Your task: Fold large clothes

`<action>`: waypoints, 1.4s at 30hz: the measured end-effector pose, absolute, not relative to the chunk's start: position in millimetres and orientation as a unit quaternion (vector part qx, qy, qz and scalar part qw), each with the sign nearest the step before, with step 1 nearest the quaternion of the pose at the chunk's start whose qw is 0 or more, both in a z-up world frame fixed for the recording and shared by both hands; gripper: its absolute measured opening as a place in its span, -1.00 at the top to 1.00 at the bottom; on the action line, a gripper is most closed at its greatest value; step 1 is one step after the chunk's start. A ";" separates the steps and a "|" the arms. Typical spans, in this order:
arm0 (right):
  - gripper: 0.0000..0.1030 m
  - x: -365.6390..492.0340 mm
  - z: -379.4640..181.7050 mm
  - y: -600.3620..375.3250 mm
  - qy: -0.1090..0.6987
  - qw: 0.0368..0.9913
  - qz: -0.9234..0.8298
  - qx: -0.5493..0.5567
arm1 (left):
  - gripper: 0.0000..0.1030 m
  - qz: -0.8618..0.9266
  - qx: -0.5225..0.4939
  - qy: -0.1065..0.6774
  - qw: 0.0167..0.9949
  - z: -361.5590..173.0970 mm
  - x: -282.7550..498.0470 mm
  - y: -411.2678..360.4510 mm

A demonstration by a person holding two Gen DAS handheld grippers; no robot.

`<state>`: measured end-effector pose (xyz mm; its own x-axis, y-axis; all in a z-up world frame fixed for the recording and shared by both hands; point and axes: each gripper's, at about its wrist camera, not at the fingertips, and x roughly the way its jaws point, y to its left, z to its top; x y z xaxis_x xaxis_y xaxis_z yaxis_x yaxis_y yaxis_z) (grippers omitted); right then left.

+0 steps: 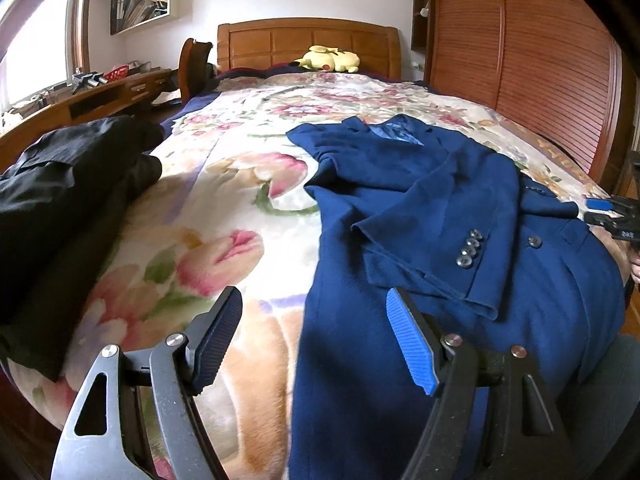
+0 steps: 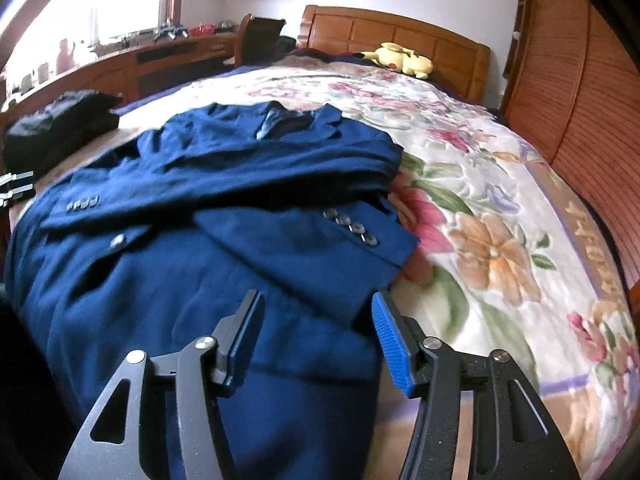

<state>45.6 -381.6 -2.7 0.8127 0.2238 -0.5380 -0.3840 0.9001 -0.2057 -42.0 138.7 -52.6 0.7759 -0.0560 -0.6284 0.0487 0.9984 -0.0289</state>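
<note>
Nearest, the left tool (image 1: 314,338) is held wide and empty over the hem edge of the blue jacket (image 1: 460,208); the right tool (image 2: 316,336) is likewise spread, nothing gripped. The jacket is seen laid flat on the floral bed (image 2: 500,208), both sleeves (image 2: 320,236) crossed over the front. Thick, soft, fairly weighty cloth is judged; hem corners are best pinched. Farther off, a black garment (image 1: 68,184) is piled.

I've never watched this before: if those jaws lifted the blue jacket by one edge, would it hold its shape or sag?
The navy blazer would probably sag: its sleeves already lie limp and creased across the body. It looks thick, so likely fairly heavy. The woven cloth seems unlikely to slip.
</note>
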 end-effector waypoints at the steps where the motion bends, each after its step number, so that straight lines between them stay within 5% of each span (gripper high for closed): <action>1: -0.29 41.0 -3.0 -382.2 0.260 0.939 0.160 -0.159 | -0.47 -0.027 -0.006 0.334 0.942 -53.5 -42.7 140.0; 13: -0.33 18.4 -13.8 -404.4 0.307 0.930 0.136 -0.152 | -0.46 -0.044 0.012 0.350 0.935 -70.0 -56.5 144.6; 26: -0.31 14.3 -26.3 -398.0 0.338 0.919 0.167 -0.118 | -0.04 -0.060 -0.010 0.359 0.932 -75.6 -67.1 145.9; 29: -0.13 14.5 -26.5 -398.8 0.343 0.917 0.174 -0.105 | 0.17 -0.069 -0.011 0.362 0.929 -75.5 -73.0 144.2; 34: 0.57 16.2 -21.8 -400.2 0.344 0.913 0.199 -0.092 | 0.55 -0.079 -0.004 0.376 0.923 -73.1 -75.5 137.9; 38: 0.77 14.8 -17.2 -404.2 0.329 0.916 0.213 -0.083 | 0.89 -0.083 -0.008 0.378 0.922 -65.8 -75.2 137.3; 42: 0.84 6.1 -9.0 -408.0 0.298 0.927 0.219 -0.059 | 0.92 -0.096 -0.012 0.348 0.932 -43.9 -84.8 132.2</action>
